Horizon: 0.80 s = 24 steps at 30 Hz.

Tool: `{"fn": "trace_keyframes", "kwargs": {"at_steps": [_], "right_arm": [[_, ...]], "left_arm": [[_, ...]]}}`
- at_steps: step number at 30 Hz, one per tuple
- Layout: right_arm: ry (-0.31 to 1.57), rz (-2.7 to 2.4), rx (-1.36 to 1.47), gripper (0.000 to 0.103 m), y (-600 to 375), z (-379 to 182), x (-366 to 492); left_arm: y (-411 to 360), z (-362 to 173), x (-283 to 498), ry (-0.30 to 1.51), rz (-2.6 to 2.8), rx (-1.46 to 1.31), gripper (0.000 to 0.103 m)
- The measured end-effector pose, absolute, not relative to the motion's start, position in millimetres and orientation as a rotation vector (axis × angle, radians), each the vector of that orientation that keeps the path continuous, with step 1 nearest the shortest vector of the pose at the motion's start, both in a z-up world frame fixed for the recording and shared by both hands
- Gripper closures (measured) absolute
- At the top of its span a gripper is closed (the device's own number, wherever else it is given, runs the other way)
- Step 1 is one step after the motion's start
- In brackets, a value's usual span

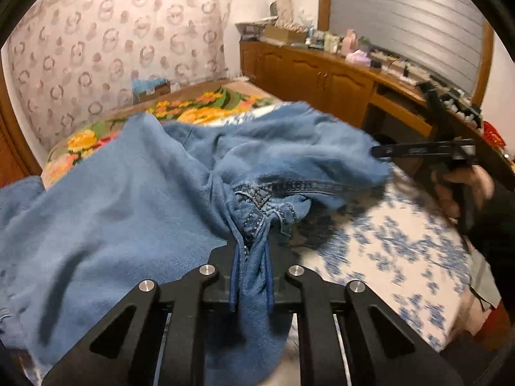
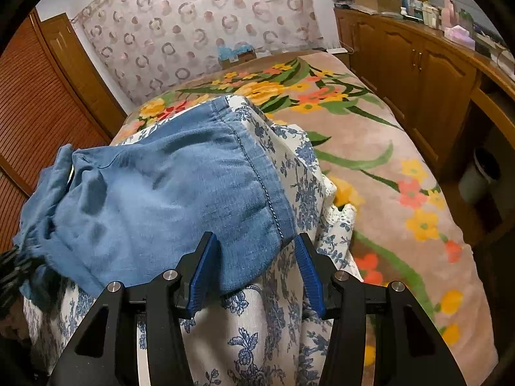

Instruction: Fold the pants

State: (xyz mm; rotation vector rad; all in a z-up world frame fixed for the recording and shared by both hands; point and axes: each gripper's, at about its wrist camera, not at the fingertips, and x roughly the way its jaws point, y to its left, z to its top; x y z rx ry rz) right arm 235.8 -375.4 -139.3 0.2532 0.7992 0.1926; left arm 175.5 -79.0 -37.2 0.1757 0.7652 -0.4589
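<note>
My left hand-held gripper [image 1: 252, 276] pinched the pants [image 1: 135, 193]; the right hand-held gripper [image 2: 257, 270] stood spread around their hem, bed [image 2: 386, 160] bare far right.

The blue denim pants [image 1: 135, 193] fill the left and centre of the left wrist view, turned partly inside out so the pale, fuzzy lining shows. Their waistband [image 1: 257, 206], with darker stitched denim and belt loops, is bunched into a tight gather at lower centre. In the right wrist view a pant leg [image 2: 154, 193] lies rumpled at centre left, its stitched hem [image 2: 257, 173] running diagonally toward lower centre.
</note>
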Motion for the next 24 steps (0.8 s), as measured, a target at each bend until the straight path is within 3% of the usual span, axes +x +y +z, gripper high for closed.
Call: {"fn": "trace_keyframes", "kwargs": {"at_steps": [12,16,19,20,24], "right_arm": [[0.802,0.203,0.281,0.052,-376.3,-142.1,235.6],[0.794,0.256,0.338,0.074,-378.0,-144.3,235.9],[0.775,0.235,0.344,0.088,-382.5,-143.6,233.1],[0.767,0.229,0.348,0.092,-382.6,-142.9,231.1],[0.684,0.208,0.335,0.095,-387.7,-124.0,217.4]], "left_arm": [[-77.4,-53.9,146.6,0.826,-0.499,0.151,0.089],[-80.7,-55.4,143.2,0.824,-0.494,0.152,0.085],[-79.2,-52.8,142.9,0.825,-0.497,0.141,0.066],[-77.3,-50.7,142.2,0.818,-0.498,0.136,0.054],[-68.5,-37.9,140.4,0.780,-0.483,0.103,0.031]]}}
